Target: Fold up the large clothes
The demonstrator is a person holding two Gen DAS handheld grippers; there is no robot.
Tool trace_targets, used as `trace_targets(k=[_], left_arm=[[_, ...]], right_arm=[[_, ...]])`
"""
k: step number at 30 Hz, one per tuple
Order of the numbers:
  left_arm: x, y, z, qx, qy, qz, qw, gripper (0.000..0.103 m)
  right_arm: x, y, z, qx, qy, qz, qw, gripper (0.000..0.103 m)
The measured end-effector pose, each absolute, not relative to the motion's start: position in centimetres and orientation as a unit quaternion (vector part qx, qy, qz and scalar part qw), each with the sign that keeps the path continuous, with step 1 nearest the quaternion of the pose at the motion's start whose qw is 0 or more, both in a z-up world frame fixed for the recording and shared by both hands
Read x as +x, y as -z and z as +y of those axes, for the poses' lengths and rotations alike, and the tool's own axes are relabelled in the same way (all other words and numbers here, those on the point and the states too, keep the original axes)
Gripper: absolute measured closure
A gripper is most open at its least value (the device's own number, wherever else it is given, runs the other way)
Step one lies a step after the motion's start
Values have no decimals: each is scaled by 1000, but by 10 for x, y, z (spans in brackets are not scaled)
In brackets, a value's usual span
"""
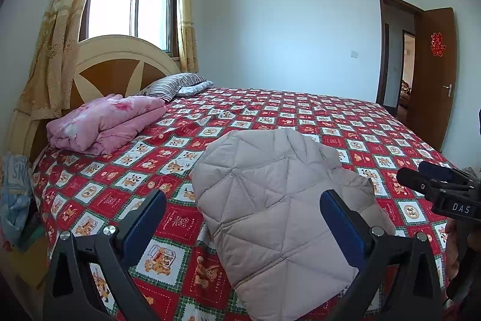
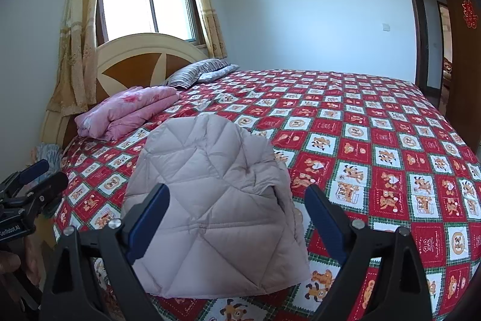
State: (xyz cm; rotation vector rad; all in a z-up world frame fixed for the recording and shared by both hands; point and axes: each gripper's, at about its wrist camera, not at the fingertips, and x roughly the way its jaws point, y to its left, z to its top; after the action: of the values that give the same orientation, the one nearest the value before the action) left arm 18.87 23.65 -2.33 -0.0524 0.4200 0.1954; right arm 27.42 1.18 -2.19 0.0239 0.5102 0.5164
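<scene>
A pale grey-beige quilted jacket (image 1: pixel 264 200) (image 2: pixel 210 194) lies folded into a compact bundle near the front edge of the bed. My left gripper (image 1: pixel 243 196) hovers over the jacket's near end, open, its blue pads wide apart and holding nothing. My right gripper (image 2: pixel 237 190) is likewise open above the jacket, nothing pinched between its pads. Each gripper also shows in the other's view: the right gripper (image 1: pixel 427 179) at the right edge, the left gripper (image 2: pixel 39 173) at the left edge, with a hand under it.
The bed carries a red checked bear-print cover (image 1: pixel 345 140) (image 2: pixel 375 140). A folded pink quilt (image 1: pixel 105 122) (image 2: pixel 129 113) and striped pillows (image 1: pixel 177 84) lie by the wooden headboard (image 1: pixel 114 71). Clothes (image 1: pixel 15 194) hang beside the bed at left. An open door (image 1: pixel 433 74) is at right.
</scene>
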Motion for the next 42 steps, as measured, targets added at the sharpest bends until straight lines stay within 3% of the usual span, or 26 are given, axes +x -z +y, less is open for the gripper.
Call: trace_targets(k=[42], left_arm=[[188, 27, 235, -28, -100, 209, 972, 1]], right_arm=[[267, 25, 4, 18, -251, 258, 933, 10]])
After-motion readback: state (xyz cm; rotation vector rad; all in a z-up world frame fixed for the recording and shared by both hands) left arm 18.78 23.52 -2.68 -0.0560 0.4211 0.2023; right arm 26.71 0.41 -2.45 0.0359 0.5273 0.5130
